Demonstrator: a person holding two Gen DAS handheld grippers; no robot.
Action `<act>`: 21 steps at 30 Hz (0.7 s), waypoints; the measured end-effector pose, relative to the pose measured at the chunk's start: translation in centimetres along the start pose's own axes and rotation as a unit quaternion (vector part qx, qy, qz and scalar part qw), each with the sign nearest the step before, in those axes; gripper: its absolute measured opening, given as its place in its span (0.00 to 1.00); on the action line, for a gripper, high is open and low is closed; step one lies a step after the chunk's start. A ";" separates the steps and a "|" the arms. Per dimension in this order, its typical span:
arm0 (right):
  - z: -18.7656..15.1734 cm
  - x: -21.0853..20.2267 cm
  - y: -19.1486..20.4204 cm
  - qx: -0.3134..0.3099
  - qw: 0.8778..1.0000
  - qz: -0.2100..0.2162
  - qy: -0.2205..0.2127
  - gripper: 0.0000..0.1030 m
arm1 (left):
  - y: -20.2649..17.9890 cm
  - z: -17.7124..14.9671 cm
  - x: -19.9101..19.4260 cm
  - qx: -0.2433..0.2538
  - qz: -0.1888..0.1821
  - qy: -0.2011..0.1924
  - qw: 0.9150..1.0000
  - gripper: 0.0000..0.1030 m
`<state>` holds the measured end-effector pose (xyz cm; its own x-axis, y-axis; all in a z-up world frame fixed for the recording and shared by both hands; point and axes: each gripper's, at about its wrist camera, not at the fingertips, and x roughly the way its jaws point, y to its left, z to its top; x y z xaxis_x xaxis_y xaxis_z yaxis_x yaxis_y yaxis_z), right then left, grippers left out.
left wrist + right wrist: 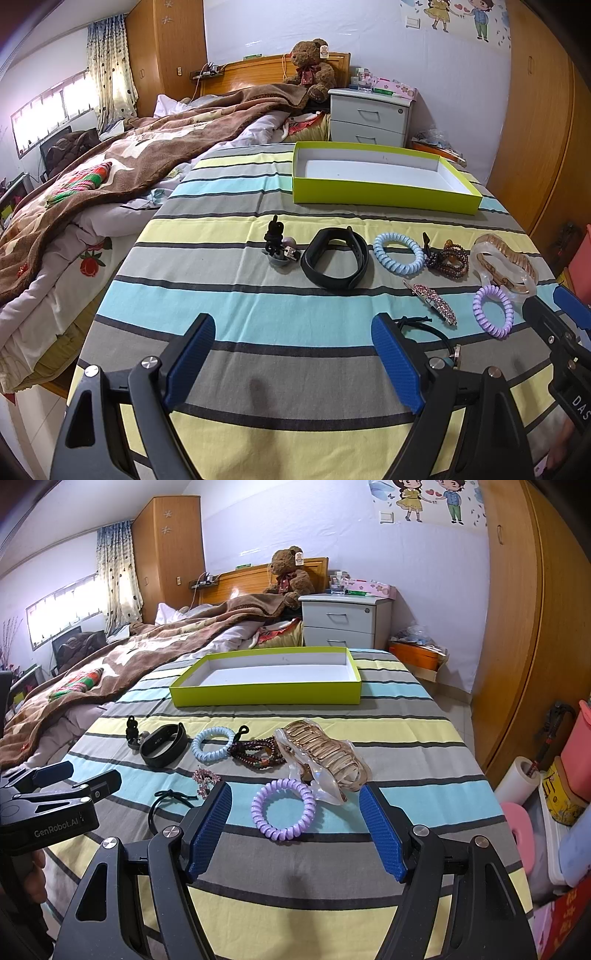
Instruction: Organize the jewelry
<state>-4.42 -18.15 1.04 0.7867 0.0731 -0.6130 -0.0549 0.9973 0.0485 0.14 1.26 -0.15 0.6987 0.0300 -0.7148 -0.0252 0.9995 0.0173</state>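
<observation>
Right gripper (295,827) has its blue-padded jaws spread wide, holding nothing, hovering low over the striped cloth-covered table (295,904). Directly ahead, centred in the gap between the two pads, lies the lilac spiral coil hair tie (283,809), flat on the cloth with its ring opening facing up; being round it has no long axis, so any closing direction looks usable. Touching or nearly touching its far-right edge is the large translucent claw clip with gold-toned teeth (325,760), long axis running from near-right to far-left; judged risk: a deep reach could catch the clip too. Left gripper (293,363) also has its jaws wide apart and empty, with only bare cloth between the pads; a thin black elastic hair band (424,328) sits just by its right pad. From the left wrist view the lilac tie (493,312) lies well off to the right, so the right gripper is clearly nearer and better aligned. Next row out: pink rhinestone barrette (436,302), dark brown beaded bracelet (258,755), pale blue spiral coil hair tie (213,744), black rubber wristband (164,744), small black knotted trinket with a grey piece (133,734). Farthest: shallow lime-green cardboard tray with white interior (266,696), empty, straight ahead beyond the row; judged destination for every item. None is placed yet.
</observation>
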 end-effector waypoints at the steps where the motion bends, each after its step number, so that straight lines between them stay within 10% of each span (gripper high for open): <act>1: 0.0 0.0 0.0 0.000 1.000 0.000 0.000 0.70 | 0.0 0.0 0.0 0.000 0.000 0.000 1.000 0.85; 21: 0.1 0.0 -0.2 0.000 1.000 0.000 -0.002 0.70 | 0.2 -0.1 -0.1 -0.001 0.000 0.002 1.000 0.85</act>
<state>-4.38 -18.36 1.11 0.7895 0.0734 -0.6093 -0.0550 0.9973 0.0488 0.03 1.49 -0.12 0.6959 0.0299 -0.7175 -0.0270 0.9995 0.0155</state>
